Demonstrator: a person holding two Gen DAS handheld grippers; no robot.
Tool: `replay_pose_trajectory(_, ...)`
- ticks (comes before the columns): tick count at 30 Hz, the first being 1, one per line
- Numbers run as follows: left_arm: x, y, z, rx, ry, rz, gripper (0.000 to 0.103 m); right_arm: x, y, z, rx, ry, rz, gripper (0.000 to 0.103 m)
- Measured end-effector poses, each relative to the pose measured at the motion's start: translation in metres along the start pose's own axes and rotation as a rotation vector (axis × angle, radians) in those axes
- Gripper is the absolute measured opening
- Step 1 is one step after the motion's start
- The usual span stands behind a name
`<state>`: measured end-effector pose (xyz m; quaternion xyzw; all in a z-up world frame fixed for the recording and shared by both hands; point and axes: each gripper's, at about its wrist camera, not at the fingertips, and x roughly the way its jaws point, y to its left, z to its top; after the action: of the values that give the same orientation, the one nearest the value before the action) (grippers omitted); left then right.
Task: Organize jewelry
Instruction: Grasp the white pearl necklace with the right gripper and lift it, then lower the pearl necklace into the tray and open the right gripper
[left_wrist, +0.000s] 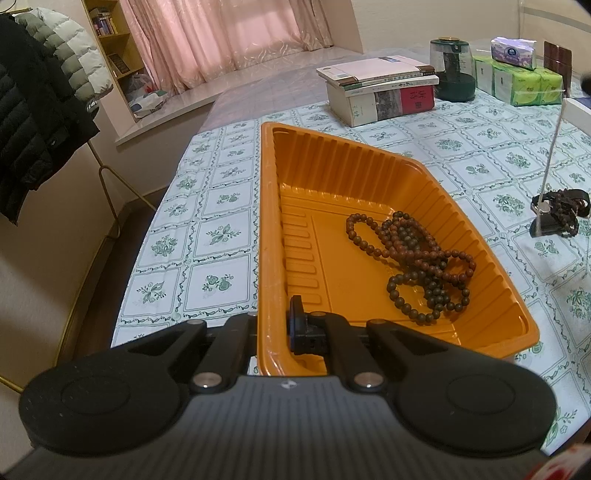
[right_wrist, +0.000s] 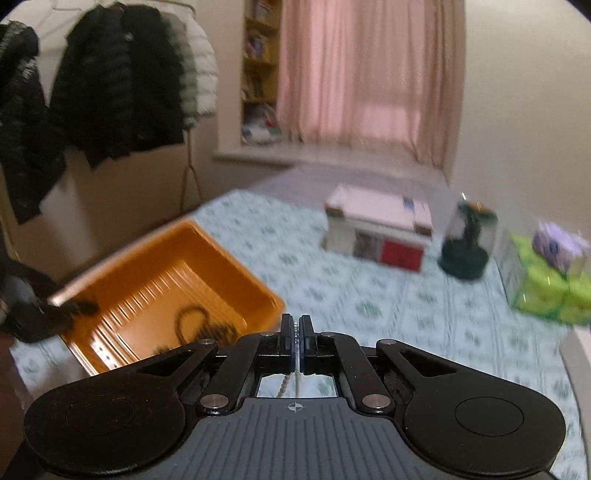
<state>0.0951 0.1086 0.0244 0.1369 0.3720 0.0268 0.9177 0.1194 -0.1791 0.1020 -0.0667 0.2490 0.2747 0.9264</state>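
Observation:
An orange plastic tray (left_wrist: 369, 166) stands on the green-patterned tablecloth with a tangle of brown bead bracelets (left_wrist: 417, 258) in it. My left gripper (left_wrist: 271, 325) is shut on the tray's near wall, one finger outside and one inside. More dark bead bracelets (left_wrist: 559, 214) lie on the cloth to the right. Above them a thin silver chain (left_wrist: 550, 155) hangs down. In the blurred right wrist view my right gripper (right_wrist: 296, 325) is shut on that silver chain (right_wrist: 283, 384), well above the table. The tray (right_wrist: 236, 258) lies to its lower left, where the left gripper (right_wrist: 40, 310) clamps its rim.
A stack of books (left_wrist: 380, 88), a dark green jar (left_wrist: 452, 70) and green tissue packs (left_wrist: 524, 81) stand at the far side of the table. Coats on a rack (left_wrist: 37, 92) hang beyond the table's left edge. A white box edge (left_wrist: 578, 110) shows at far right.

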Motion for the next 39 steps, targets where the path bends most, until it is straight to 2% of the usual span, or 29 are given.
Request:
replay_pose_trajectory(9,0.000,0.000,0.001,0.012,-0.002,-0.005,0.002,-0.012,0.032,0.048,-0.083,-0.082,0.111,0.002)
replay_pose_trajectory(16,0.000,0.000,0.001,0.012,-0.003,-0.006,0.002,-0.004,0.065,0.065,-0.122,-0.095,0.220,0.002)
replay_pose_trajectory(21,0.001,0.001,0.000,0.010,-0.003,-0.007,0.002,0.019,0.087,0.060,-0.153,-0.052,0.275,0.002)
replay_pose_trajectory(31,0.002,0.001,0.000,0.007,-0.003,-0.009,0.002,0.073,0.104,0.048,-0.086,0.065,0.380,0.002)
replay_pose_trajectory(39,0.004,0.001,-0.002,0.001,0.000,-0.013,0.003,0.091,0.099,0.040,-0.041,0.133,0.381,0.002)
